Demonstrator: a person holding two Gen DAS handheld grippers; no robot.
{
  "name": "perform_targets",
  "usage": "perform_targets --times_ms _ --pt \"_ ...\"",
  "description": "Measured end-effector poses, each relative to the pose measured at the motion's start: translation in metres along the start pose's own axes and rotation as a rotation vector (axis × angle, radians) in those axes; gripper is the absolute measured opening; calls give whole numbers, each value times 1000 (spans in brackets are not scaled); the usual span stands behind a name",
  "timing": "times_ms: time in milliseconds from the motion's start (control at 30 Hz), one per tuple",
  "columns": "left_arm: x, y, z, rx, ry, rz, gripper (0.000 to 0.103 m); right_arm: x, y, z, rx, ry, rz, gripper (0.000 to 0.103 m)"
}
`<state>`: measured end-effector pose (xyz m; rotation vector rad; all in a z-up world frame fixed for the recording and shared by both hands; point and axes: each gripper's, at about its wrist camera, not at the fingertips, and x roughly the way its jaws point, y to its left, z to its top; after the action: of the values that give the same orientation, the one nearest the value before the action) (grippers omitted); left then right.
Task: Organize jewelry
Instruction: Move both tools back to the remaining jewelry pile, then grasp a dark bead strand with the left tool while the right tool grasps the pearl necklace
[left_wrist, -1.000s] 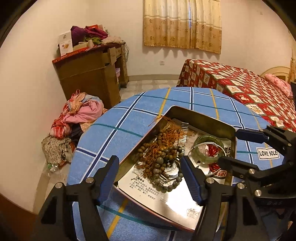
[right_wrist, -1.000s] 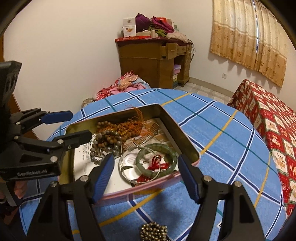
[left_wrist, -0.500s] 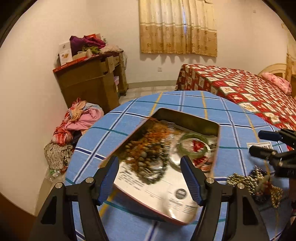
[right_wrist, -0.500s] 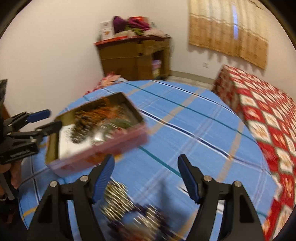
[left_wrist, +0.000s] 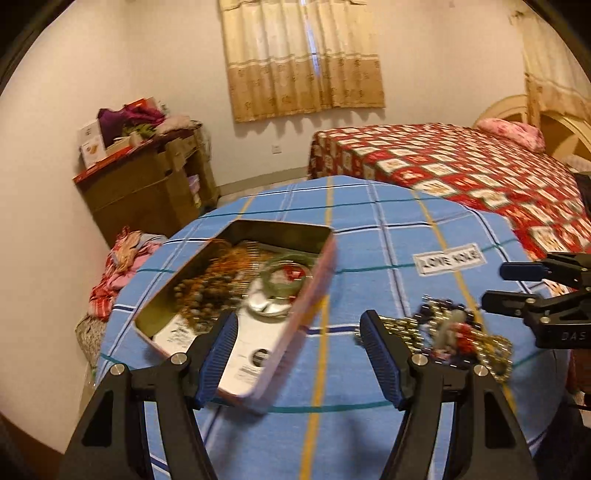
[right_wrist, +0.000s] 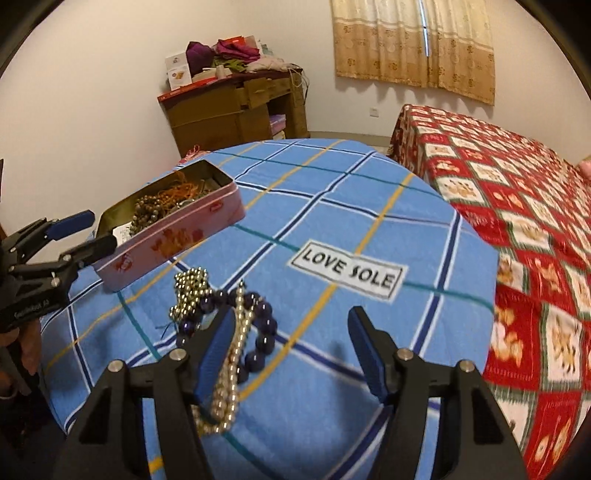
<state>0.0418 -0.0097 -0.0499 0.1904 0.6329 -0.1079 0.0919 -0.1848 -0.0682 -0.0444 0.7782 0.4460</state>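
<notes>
A pink metal tin (left_wrist: 288, 332) (right_wrist: 173, 240) lies open on the blue checked tablecloth, holding brown bead strands, a green bangle (left_wrist: 282, 277) and a silver ring. A loose pile of jewelry (left_wrist: 447, 332) lies right of the tin: gold bead chains (right_wrist: 225, 373) and a dark purple bead bracelet (right_wrist: 258, 325). My left gripper (left_wrist: 299, 362) is open and empty, over the tin's near right wall. My right gripper (right_wrist: 291, 354) is open and empty, its left finger over the gold chain.
The round table carries a "LOVE SOLE" label (right_wrist: 347, 269). A bed with a red patterned cover (right_wrist: 517, 192) stands right of the table. A wooden dresser (right_wrist: 236, 110) and clothes on the floor (left_wrist: 122, 262) are at the far left.
Both grippers have drawn back from the tin and swung right. The right gripper now sits over the loose jewelry pile; the left one is nearer the tin's right wall.
</notes>
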Motion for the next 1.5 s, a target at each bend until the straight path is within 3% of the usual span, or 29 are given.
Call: perform_targets --times_ms 300,500,600,667,767,833,1033,1100,1333,1433,1500 --pt "11 -34 3 34 26 -67 69 1 -3 -14 4 -4 -21 58" --pt "36 -52 4 60 110 -117 66 1 -7 -17 28 -17 -26 58" --pt "51 -57 1 56 162 -156 52 -1 -10 -17 41 -23 -24 58" --pt "60 -56 -1 42 207 -193 32 -2 -11 -17 45 -28 -23 58" --pt "56 -53 1 18 197 -227 9 -4 -11 -16 48 -38 -19 58" --pt "50 -48 1 4 176 -225 4 -5 -10 -16 46 -40 -16 58" --pt "28 -32 5 -51 101 -206 4 -10 2 -15 5 -47 -7 58" --pt "20 -28 5 -62 80 -203 4 -10 7 -15 -15 -46 4 52" --pt "8 -15 4 -84 45 -177 4 -6 21 -20 -67 -4 50 47" --pt "10 -16 0 -86 57 -178 4 -1 27 -24 -90 25 68 36" --pt "11 -16 -2 -89 62 -179 4 3 31 -28 -108 41 86 22"
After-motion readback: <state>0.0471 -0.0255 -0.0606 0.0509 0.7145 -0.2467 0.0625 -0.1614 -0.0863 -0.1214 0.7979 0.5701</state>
